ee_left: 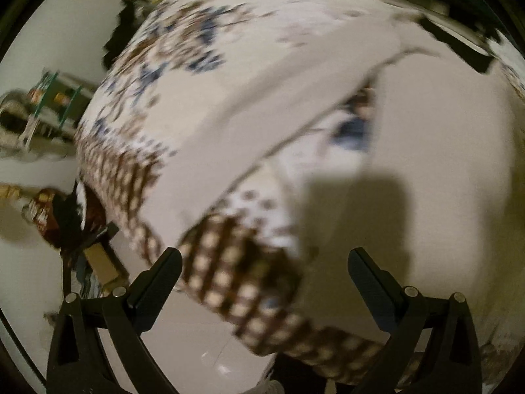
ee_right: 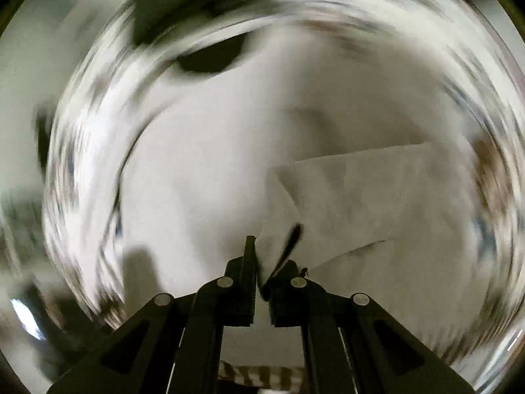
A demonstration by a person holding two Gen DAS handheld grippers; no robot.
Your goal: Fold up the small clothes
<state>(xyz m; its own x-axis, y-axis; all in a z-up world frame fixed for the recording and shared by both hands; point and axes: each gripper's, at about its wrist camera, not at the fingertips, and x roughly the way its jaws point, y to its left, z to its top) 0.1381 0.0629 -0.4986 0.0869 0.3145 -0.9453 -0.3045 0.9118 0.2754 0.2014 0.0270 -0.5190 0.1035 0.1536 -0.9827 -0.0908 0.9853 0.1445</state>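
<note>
A white garment (ee_left: pixel 295 75) lies spread on a bed with a white, brown and blue patterned cover (ee_left: pixel 183 52). My left gripper (ee_left: pixel 265 262) is open and empty, hovering above the bed's checkered border (ee_left: pixel 229 272), near the garment's lower edge. In the right wrist view, heavily motion-blurred, my right gripper (ee_right: pixel 262 256) is shut on a fold of the white garment (ee_right: pixel 354 203), which rises from between the fingers. A dark strap or tag (ee_right: pixel 290 246) sticks out beside the right finger.
The pale floor (ee_left: pixel 39 170) lies left of the bed. A green shelf with small items (ee_left: pixel 52 95), a red packet (ee_left: pixel 42 216) and a cardboard box (ee_left: pixel 101 262) stand there. A dark cloth (ee_left: pixel 124 32) lies at the bed's far edge.
</note>
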